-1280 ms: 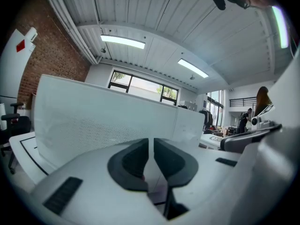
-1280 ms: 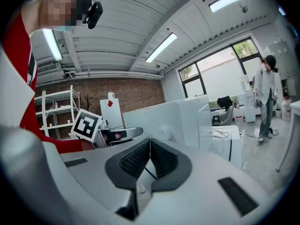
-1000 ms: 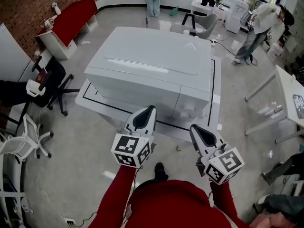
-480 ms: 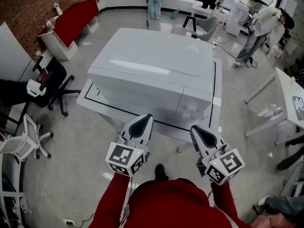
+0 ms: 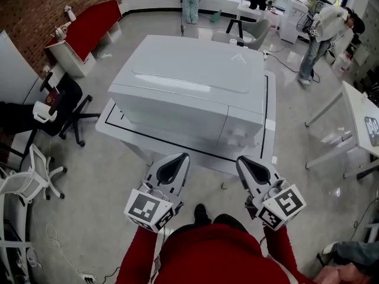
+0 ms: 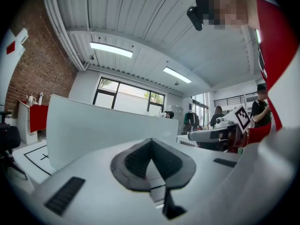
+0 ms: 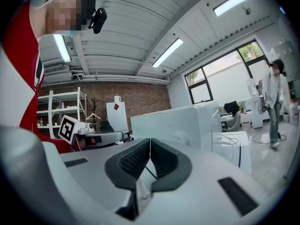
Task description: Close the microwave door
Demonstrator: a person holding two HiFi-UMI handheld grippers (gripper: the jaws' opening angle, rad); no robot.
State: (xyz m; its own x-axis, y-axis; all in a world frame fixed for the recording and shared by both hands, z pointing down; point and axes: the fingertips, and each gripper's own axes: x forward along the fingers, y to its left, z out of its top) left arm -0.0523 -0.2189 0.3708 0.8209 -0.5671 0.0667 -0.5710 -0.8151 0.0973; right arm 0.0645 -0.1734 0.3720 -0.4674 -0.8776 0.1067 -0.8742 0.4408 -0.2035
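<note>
Currently holding left gripper [image 5: 180, 158] and right gripper [image 5: 243, 161] low in frame, fingers of both pressed together on nothing, short of the microwave [image 5: 189, 87] at centre, door seemingly flush. Risking, if pushing hard, sliding it across its desk [image 5: 118, 125].

Microwave [image 5: 189, 81]: casing looks like smooth, matt plastic. Left gripper [image 5: 177, 158] and right gripper [image 5: 244, 161] have matt plastic shells; their pads [image 6: 133, 161] are black, ribbed and rubbery. Floor [image 5: 112, 158] is smooth with a faint sheen. Brick wall [image 5: 41, 5] is rough. Sleeve [image 5: 142, 253] is matt cloth.
</note>
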